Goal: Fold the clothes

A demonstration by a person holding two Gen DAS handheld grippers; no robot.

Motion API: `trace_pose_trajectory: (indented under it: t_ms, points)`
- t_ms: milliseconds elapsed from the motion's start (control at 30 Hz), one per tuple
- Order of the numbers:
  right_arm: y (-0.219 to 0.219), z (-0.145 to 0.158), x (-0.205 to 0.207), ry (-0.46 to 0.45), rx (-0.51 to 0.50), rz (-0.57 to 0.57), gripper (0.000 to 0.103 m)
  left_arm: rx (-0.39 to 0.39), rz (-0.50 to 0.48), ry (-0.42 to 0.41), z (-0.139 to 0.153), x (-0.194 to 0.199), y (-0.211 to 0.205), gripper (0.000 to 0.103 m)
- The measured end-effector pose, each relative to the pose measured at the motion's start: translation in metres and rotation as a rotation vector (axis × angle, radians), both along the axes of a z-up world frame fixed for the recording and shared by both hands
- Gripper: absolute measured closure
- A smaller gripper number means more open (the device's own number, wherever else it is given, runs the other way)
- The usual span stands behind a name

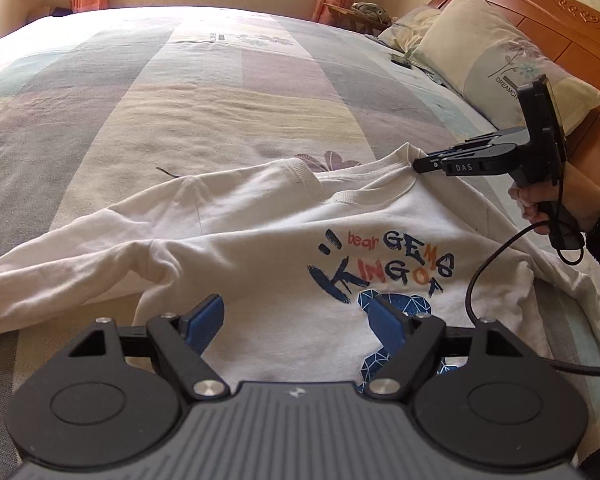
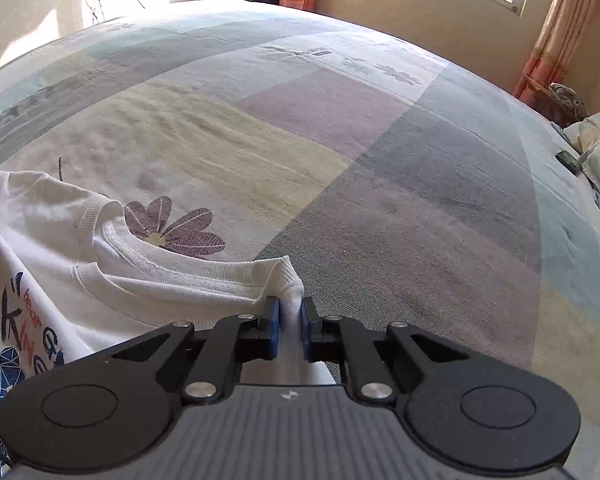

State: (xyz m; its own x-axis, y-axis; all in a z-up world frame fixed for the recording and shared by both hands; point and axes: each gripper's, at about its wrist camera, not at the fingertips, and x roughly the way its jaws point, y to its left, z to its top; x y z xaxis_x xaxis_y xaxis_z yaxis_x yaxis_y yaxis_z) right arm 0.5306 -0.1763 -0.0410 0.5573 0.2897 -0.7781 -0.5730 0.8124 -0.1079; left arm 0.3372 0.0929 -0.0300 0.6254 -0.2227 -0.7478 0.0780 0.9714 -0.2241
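Note:
A white sweatshirt (image 1: 240, 248) with a blue and orange "KING" print lies face up on the bed, one sleeve stretched out to the left. My left gripper (image 1: 296, 320) is open just above the sweatshirt's lower front, its blue pads (image 1: 204, 320) wide apart with nothing between them. My right gripper (image 2: 290, 320) is shut on the sweatshirt's shoulder (image 2: 288, 280) beside the ribbed collar (image 2: 180, 264). In the left wrist view the right gripper (image 1: 420, 166) pinches that same shoulder, held by a hand (image 1: 540, 204) at the right.
The bed (image 2: 340, 140) has a patchwork cover in grey, yellow and lilac blocks with flower prints. Pillows (image 1: 492, 52) lean on a wooden headboard (image 1: 560, 20) at the right. A black cable (image 1: 484, 276) trails over the sweatshirt's right side. Curtains (image 2: 560, 36) and a window are beyond the bed.

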Motion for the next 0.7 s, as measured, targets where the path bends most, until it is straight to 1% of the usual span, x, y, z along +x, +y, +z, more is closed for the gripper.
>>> trace_pose_trajectory:
  t_ms: [67,233,267,333,367,467,533,567,600,700]
  points:
    - [0.000,0.002,0.008,-0.018,-0.004,-0.021,0.090,0.002,0.012,0.021,-0.005,0.002,0.001,0.024]
    - [0.027,0.015,0.013,0.009,0.050,0.075,0.087,0.025,0.049,0.120,-0.026,0.005,0.007,0.024]
    - [0.032,0.017,0.014,0.015,0.061,0.094,0.083,0.030,0.053,0.126,-0.027,0.004,0.008,0.024]
    - [0.043,0.022,0.015,0.026,0.083,0.133,0.080,0.023,0.047,0.127,-0.028,0.003,0.010,0.024]
    - [0.048,0.025,0.016,0.032,0.094,0.153,0.077,0.018,0.042,0.127,-0.028,0.003,0.011,0.024]
    - [0.064,0.033,0.019,0.049,0.127,0.211,0.070,0.010,0.032,0.127,-0.030,0.004,0.010,0.018]
    - [0.074,0.038,0.021,0.060,0.149,0.250,0.065,0.018,0.029,0.128,-0.029,0.005,0.009,0.018]
    - [0.080,0.040,0.022,0.066,0.160,0.270,0.060,0.023,0.029,0.129,-0.028,0.005,0.007,0.018]
    - [0.085,0.043,0.023,0.071,0.171,0.289,0.058,0.024,0.028,0.131,-0.027,0.005,0.007,0.018]
    - [0.130,0.030,0.031,0.098,0.154,0.383,0.057,0.011,0.021,0.137,-0.025,-0.001,0.009,0.018]
